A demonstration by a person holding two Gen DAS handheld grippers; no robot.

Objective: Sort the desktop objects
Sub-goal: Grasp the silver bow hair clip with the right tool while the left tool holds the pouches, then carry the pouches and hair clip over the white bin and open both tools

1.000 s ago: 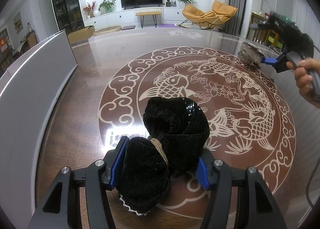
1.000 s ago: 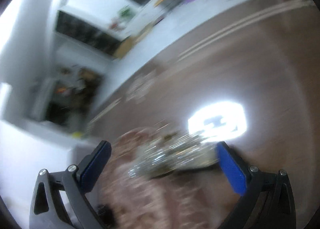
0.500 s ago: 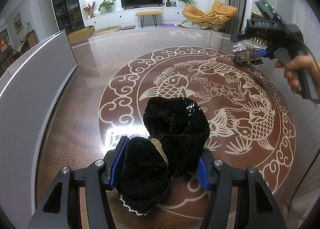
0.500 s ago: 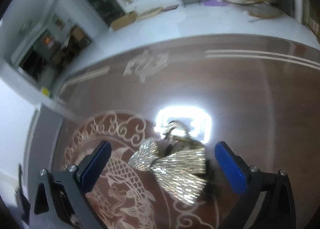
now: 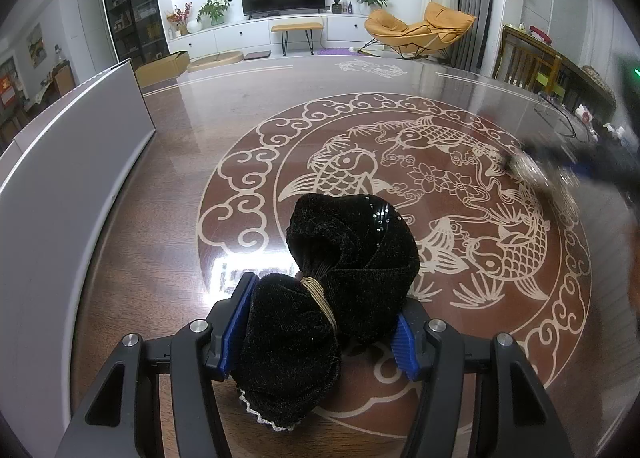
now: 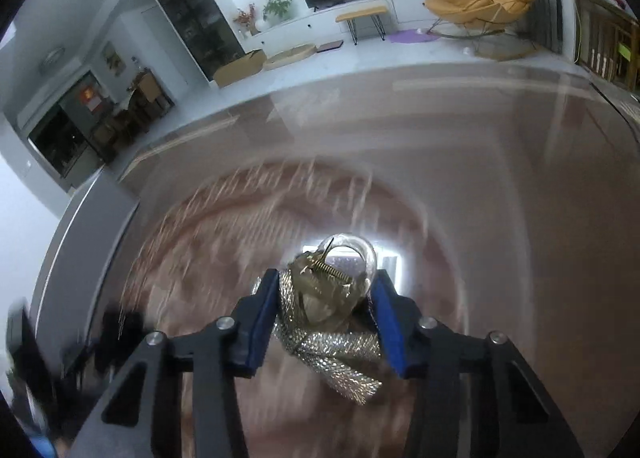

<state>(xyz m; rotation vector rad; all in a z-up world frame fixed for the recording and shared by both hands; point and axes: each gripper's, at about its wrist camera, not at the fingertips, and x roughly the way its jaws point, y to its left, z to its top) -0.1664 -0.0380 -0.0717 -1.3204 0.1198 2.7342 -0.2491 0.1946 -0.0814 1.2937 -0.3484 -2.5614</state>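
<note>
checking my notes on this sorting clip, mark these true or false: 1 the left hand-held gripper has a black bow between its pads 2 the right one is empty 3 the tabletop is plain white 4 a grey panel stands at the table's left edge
1. True. The left hand-held gripper has its blue pads against the black velvet bow.
2. False. The right hand-held gripper is closing, with a silver sequin hair clip between its pads.
3. False. The table is glossy brown with a pale fish and cloud pattern.
4. True. The grey panel stands upright along the left edge.
</note>
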